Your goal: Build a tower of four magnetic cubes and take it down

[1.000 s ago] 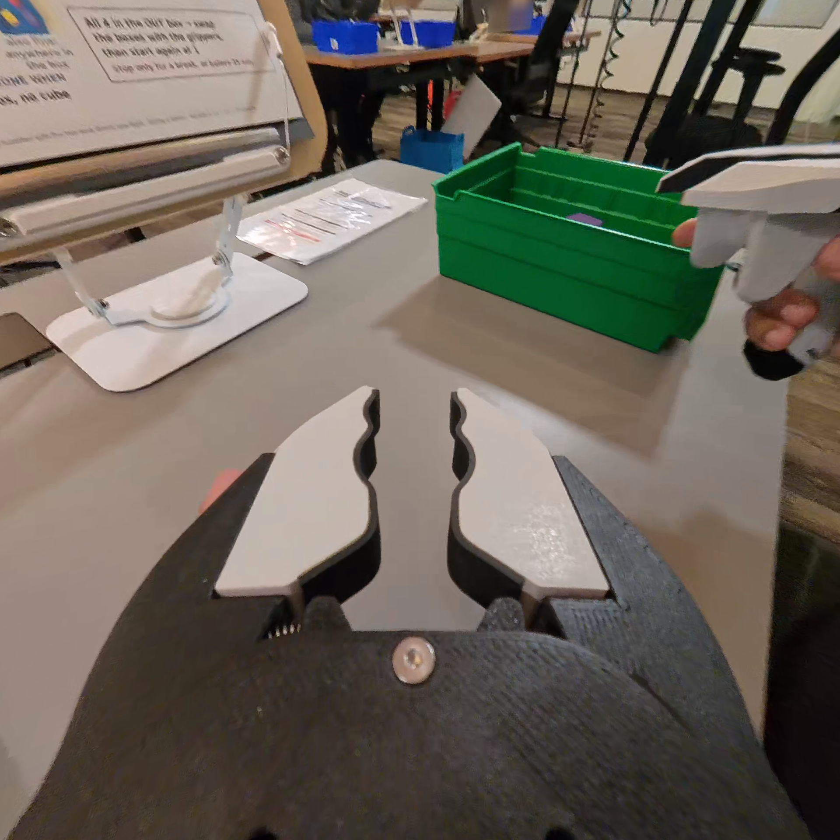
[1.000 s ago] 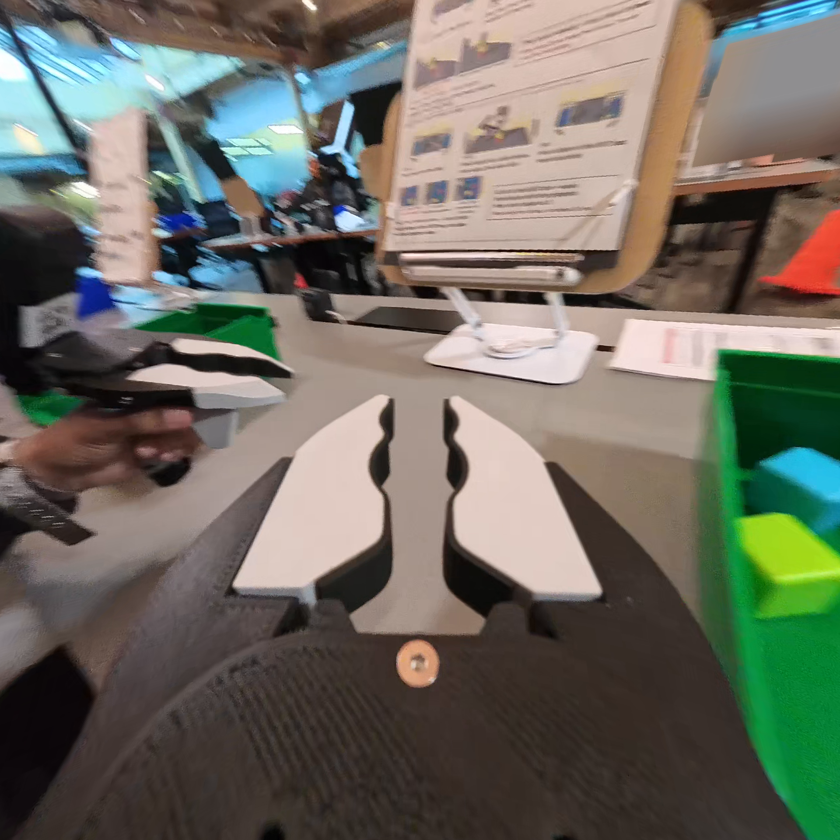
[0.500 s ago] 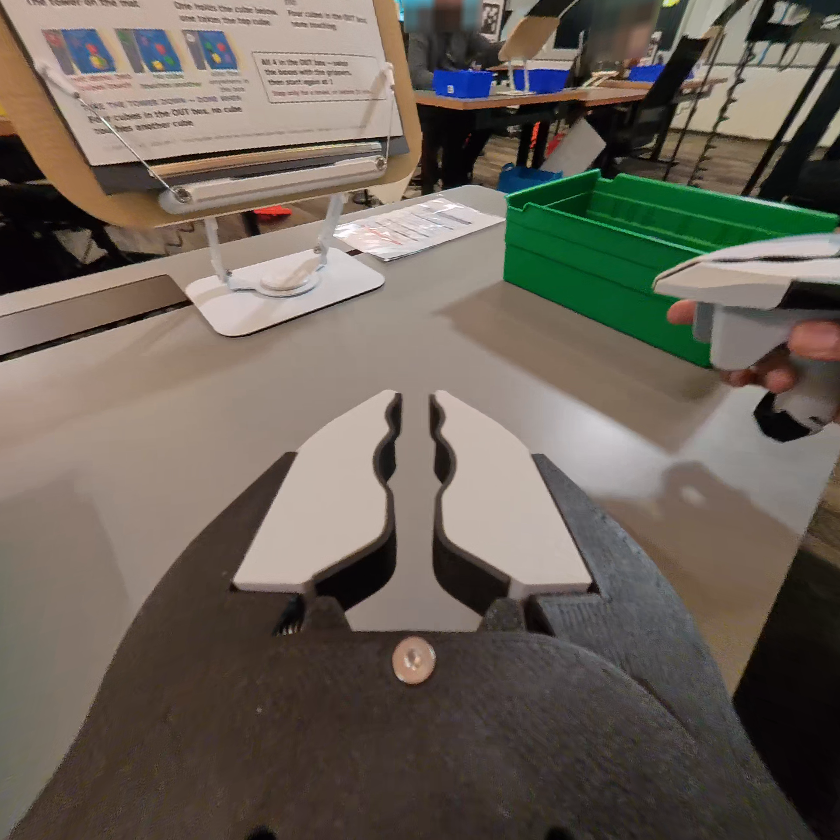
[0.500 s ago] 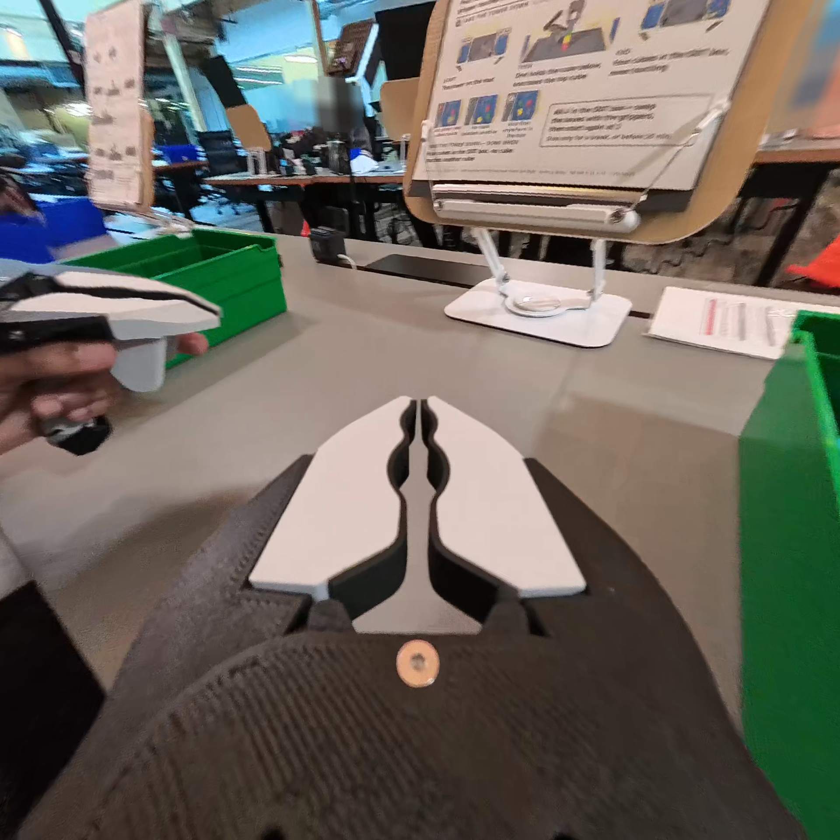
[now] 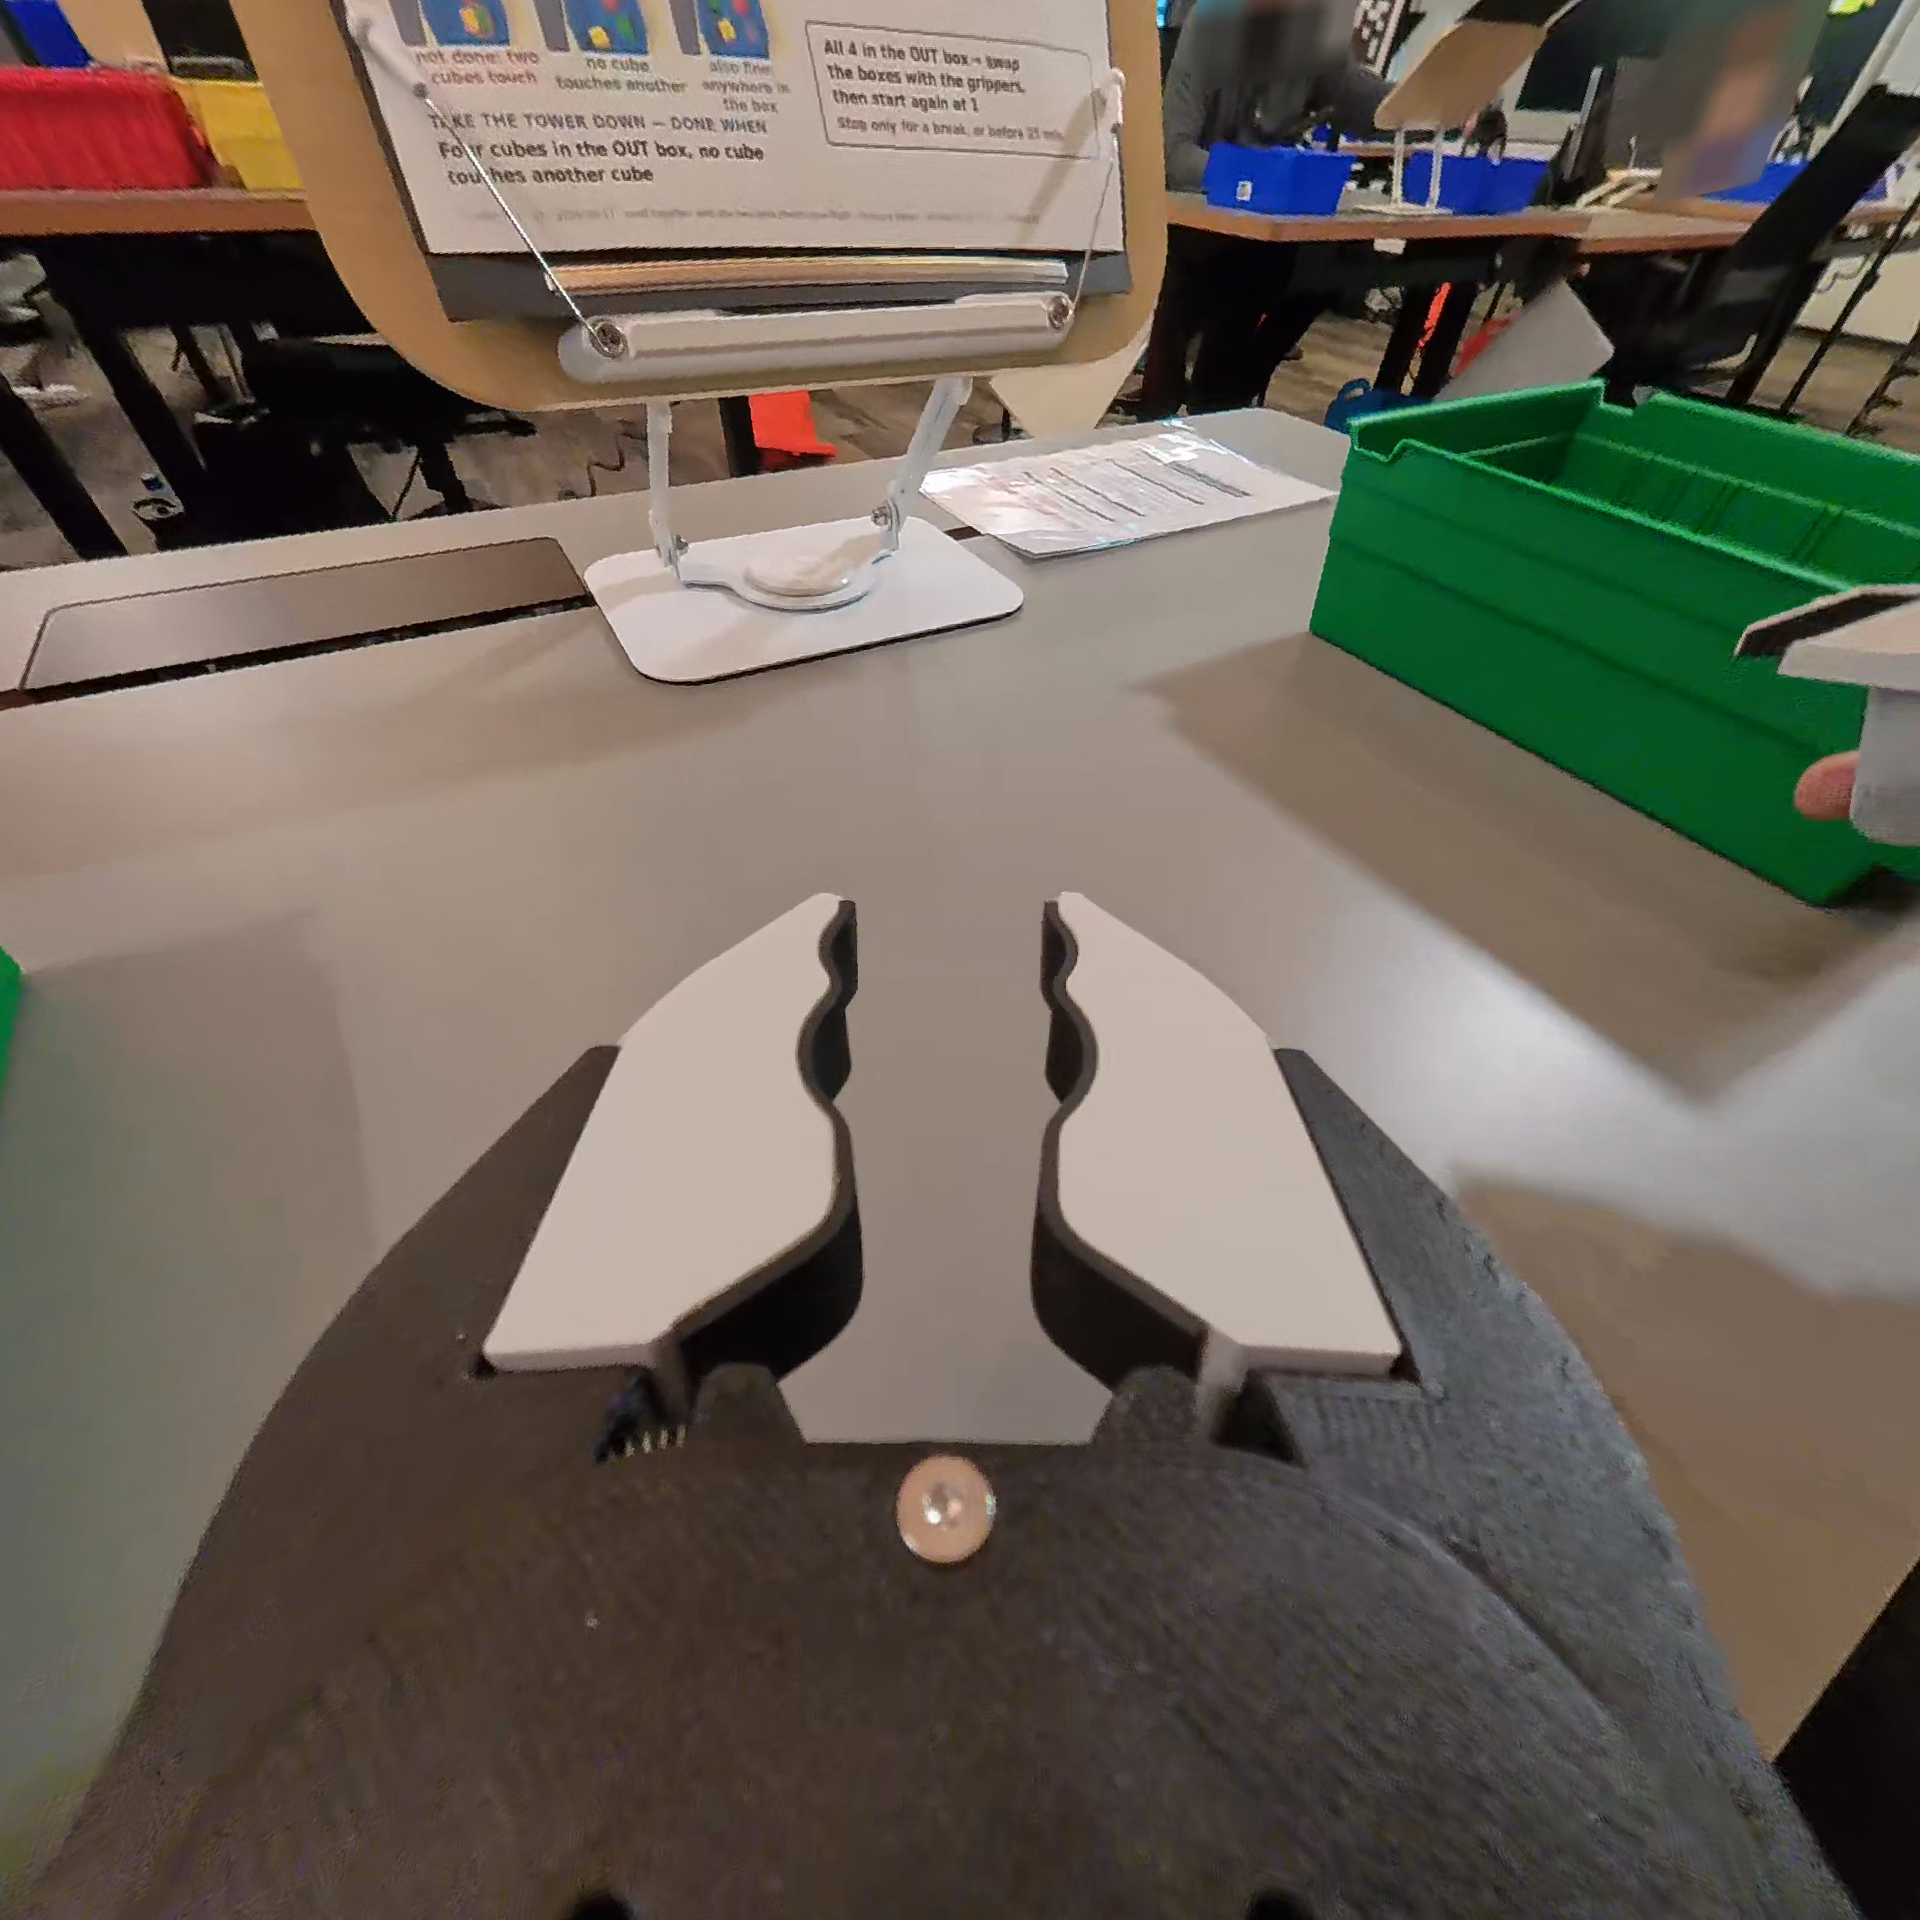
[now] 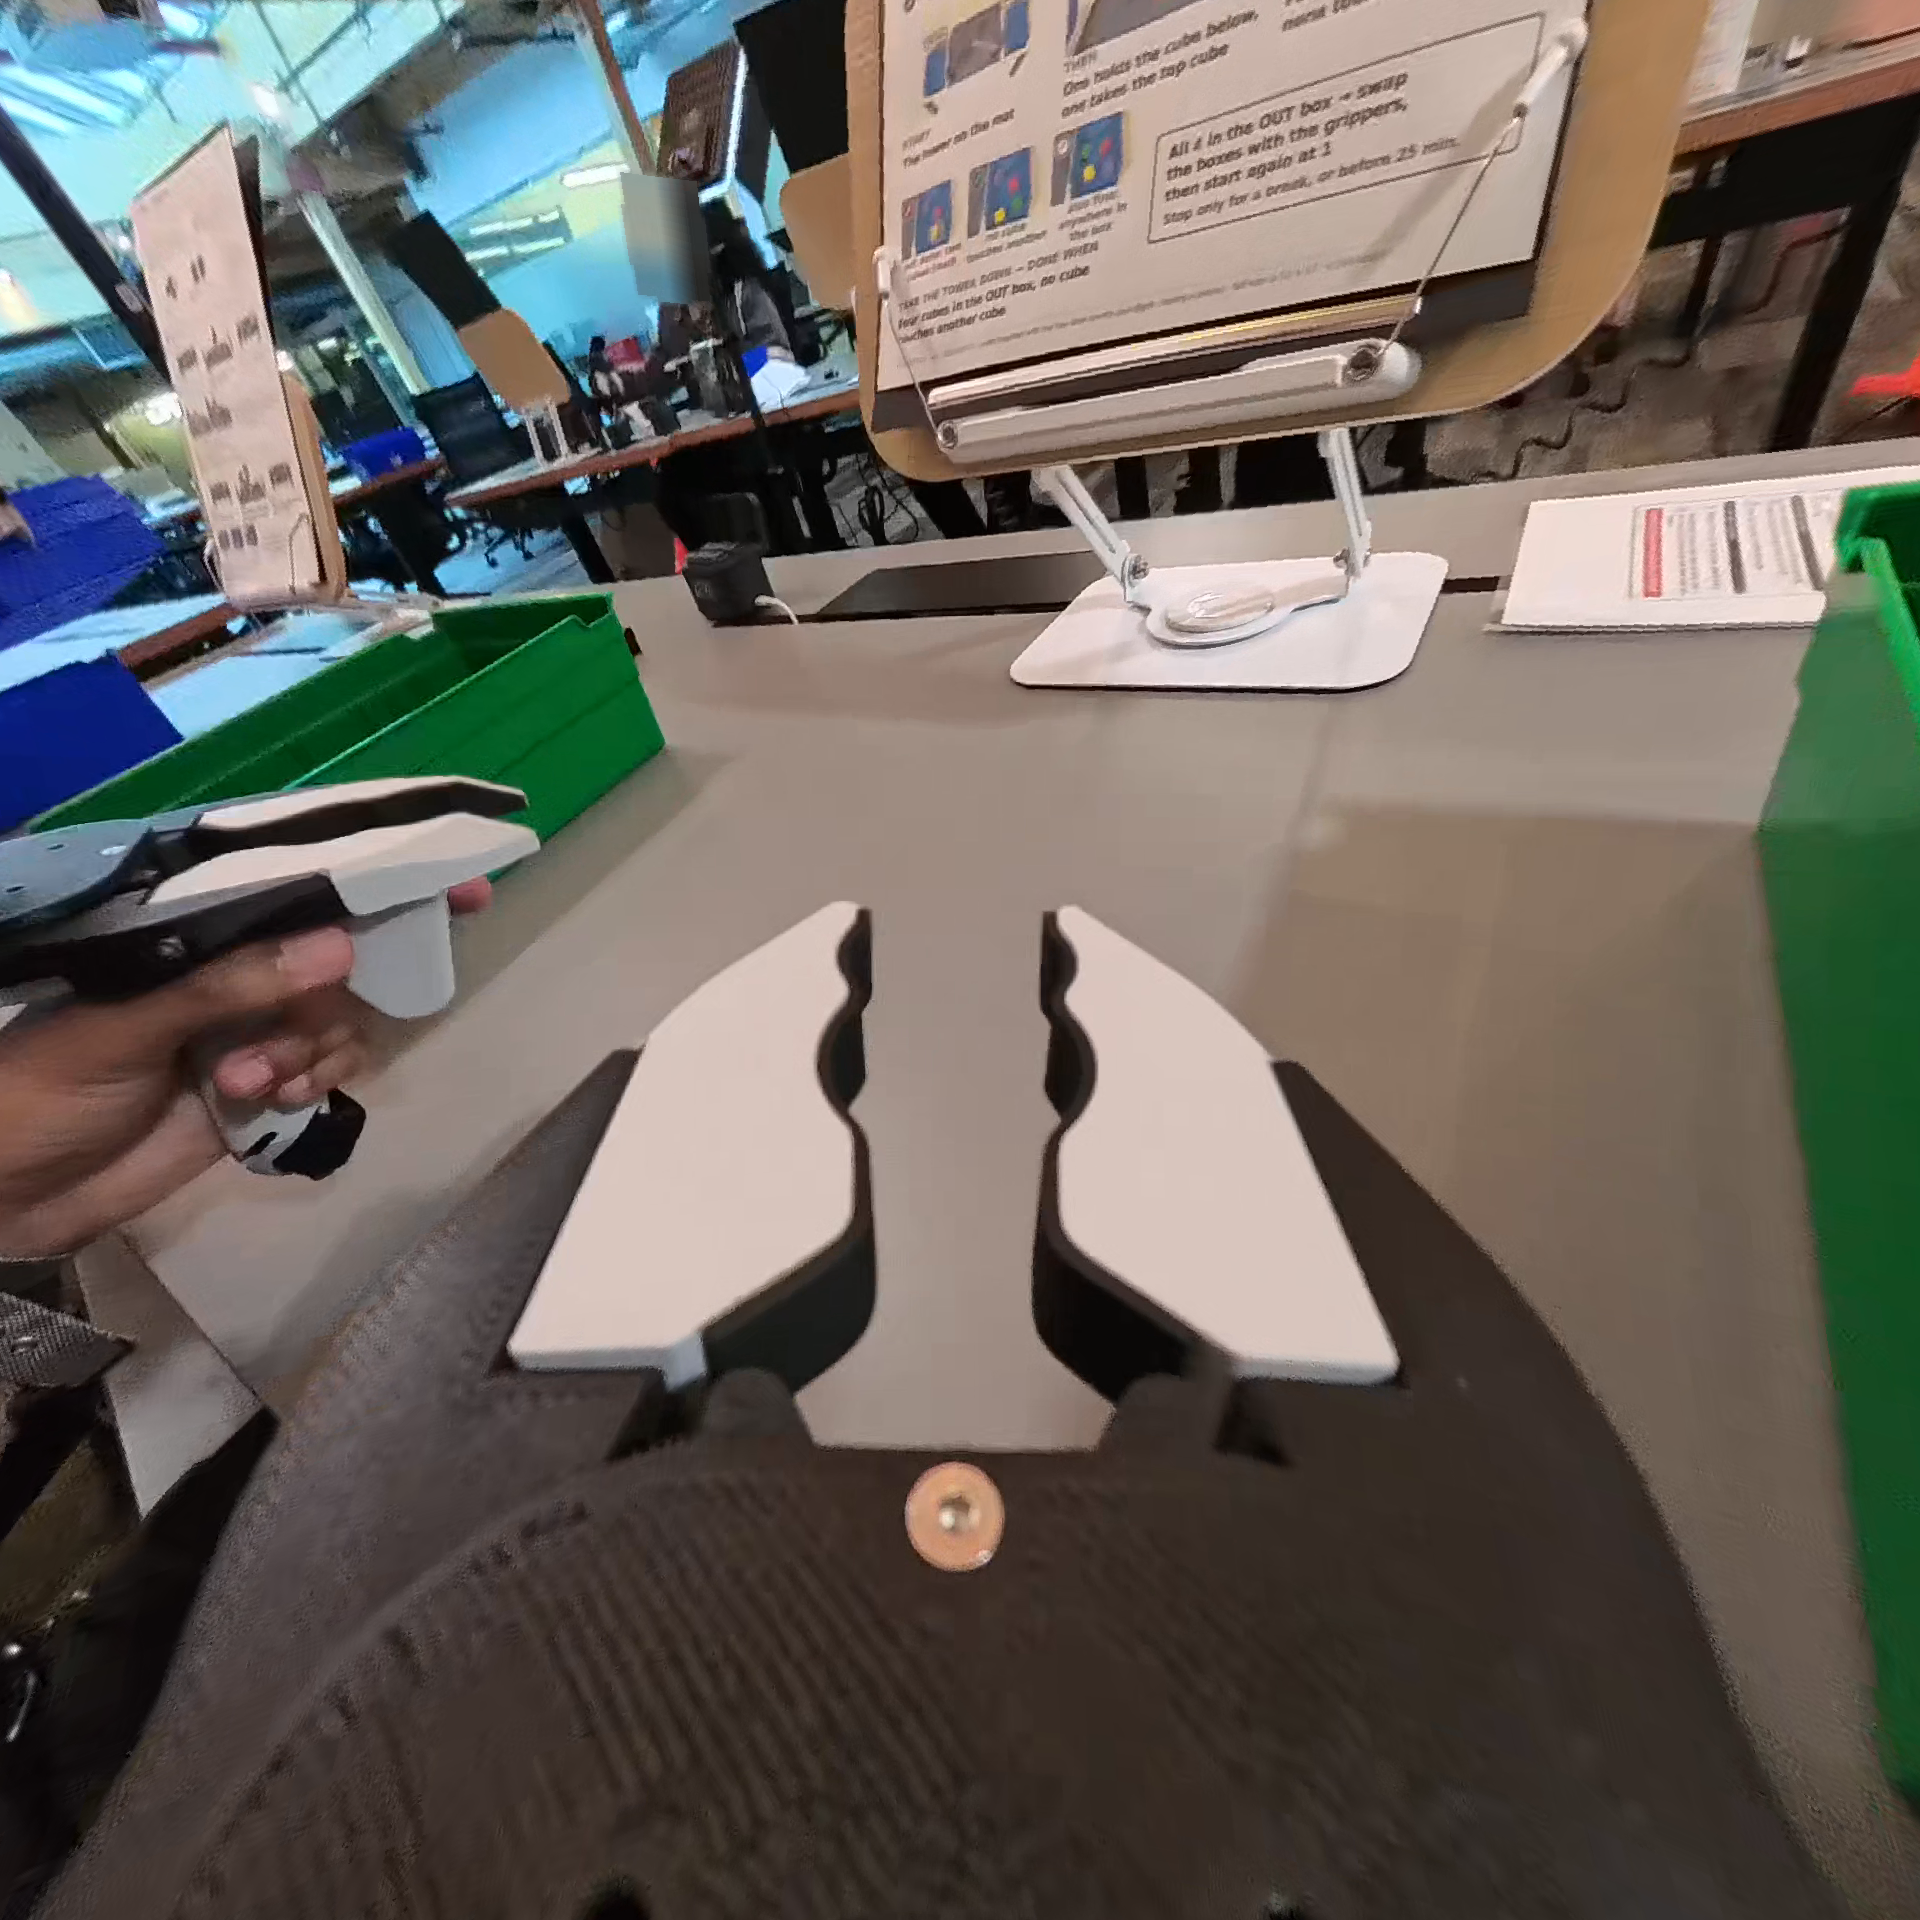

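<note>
My left gripper (image 5: 948,914) is open and empty, held above the bare grey table (image 5: 935,790). It also shows at the left of the right wrist view (image 6: 499,821), held by a hand (image 6: 156,1049). My right gripper (image 6: 951,925) is open and empty too, above the same table (image 6: 1039,810). Its fingertips (image 5: 1829,634) show at the right edge of the left wrist view. A green bin (image 5: 1621,613) stands to the right of the left gripper. A second green bin (image 6: 436,707) lies behind the left gripper in the right wrist view.
A white stand (image 5: 800,603) carrying an instruction board (image 5: 748,135) stands at the table's back; it also shows in the right wrist view (image 6: 1226,623). A printed sheet (image 5: 1122,488) lies beside it. A green bin wall (image 6: 1849,1039) rises close on the right.
Both grippers closed on air about half a second ago and have opened again. Both views have swung toward the stand at the back of the table.
</note>
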`<state>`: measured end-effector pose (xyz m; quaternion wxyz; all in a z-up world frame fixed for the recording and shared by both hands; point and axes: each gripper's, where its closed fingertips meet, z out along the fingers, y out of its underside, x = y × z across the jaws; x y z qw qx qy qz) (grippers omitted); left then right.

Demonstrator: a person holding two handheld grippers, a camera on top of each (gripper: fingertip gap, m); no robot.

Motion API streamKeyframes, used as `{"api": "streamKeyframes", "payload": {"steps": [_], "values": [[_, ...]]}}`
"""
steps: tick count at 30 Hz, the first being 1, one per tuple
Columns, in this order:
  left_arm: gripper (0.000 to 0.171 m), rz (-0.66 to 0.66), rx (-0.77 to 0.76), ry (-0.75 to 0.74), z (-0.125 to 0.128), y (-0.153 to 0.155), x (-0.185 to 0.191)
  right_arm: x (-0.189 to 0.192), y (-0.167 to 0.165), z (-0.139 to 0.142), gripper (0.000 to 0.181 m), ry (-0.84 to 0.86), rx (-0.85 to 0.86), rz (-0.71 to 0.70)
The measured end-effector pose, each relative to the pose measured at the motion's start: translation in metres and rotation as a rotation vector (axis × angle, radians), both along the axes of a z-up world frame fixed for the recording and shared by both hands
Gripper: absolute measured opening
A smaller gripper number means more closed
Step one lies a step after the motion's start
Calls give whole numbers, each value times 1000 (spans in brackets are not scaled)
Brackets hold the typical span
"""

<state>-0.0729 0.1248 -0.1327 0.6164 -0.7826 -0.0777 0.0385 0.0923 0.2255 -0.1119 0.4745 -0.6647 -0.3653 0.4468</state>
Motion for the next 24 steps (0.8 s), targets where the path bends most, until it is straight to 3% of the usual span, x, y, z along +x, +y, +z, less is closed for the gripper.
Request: {"api": "streamKeyframes", "payload": {"steps": [6,10,13,18,21,24], "values": [[41,-9,-17,-5,1,-1,-4,4,8,-13,50,-86,43,14],[42,-14,-34,36,0,-7,-9,22,10,5,61,7,10,10],[42,-2,-28,-2,0,-8,-16,47,27,32,66,132,3,-70],[43,14,-34,-35,-4,-9,-27,139,88,66,71,210,119,-361],[43,18,-23,-55,-3,-8,-30,216,135,55,72,111,201,-609],[43,11,-28,-79,-5,-7,-30,271,169,31,83,6,163,-743]]}}
